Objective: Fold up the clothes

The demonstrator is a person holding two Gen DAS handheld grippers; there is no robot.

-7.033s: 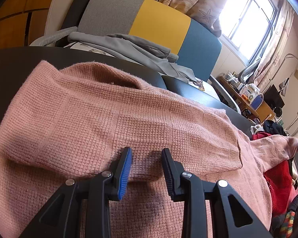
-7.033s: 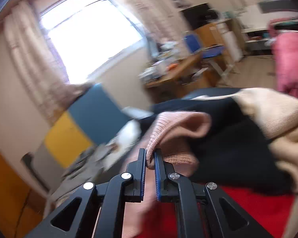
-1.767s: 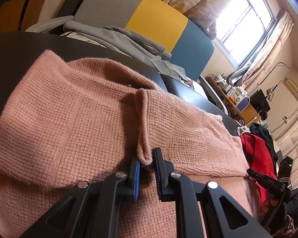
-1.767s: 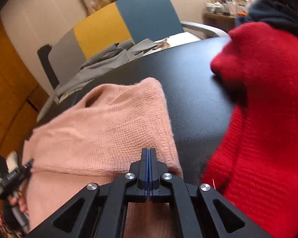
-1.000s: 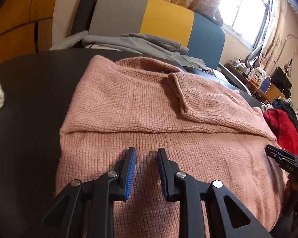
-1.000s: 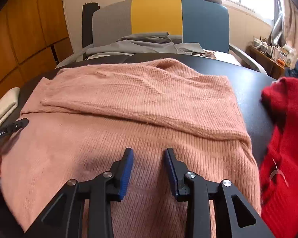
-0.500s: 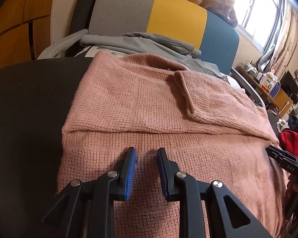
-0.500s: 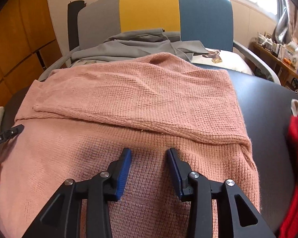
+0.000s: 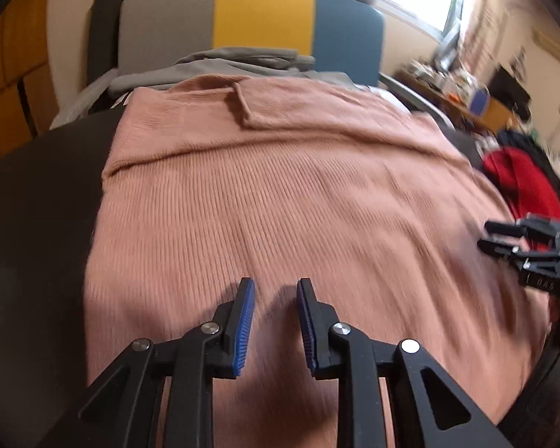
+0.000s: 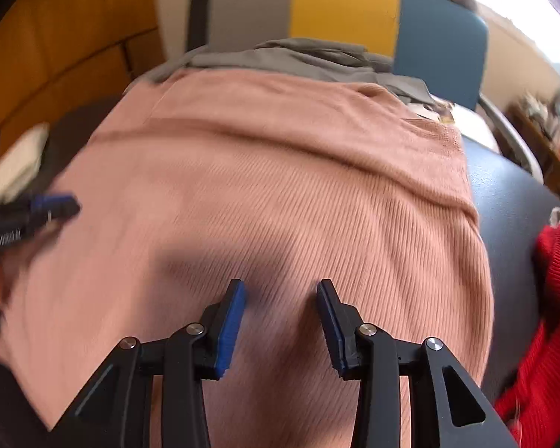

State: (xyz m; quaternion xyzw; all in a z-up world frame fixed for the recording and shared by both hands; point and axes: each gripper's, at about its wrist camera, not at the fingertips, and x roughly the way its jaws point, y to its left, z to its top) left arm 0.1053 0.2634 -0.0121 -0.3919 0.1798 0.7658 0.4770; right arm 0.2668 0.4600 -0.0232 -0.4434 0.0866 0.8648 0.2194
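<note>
Both grippers, left (image 9: 272, 287) and right (image 10: 281, 287), fingers released, empty, above pink sweater (image 9: 298, 194).

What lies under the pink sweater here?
The pink sweater lies spread on a black table, which shows at its left and right edges. Whether anything else sits beneath the sweater cannot be seen, since the knit covers it.

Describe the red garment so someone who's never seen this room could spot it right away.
Find the dark table in front of the grey, yellow and blue chair. A big pink knit sweater covers most of it. The red knit garment lies bunched just past the sweater's right edge, the only bright red thing there.
</note>
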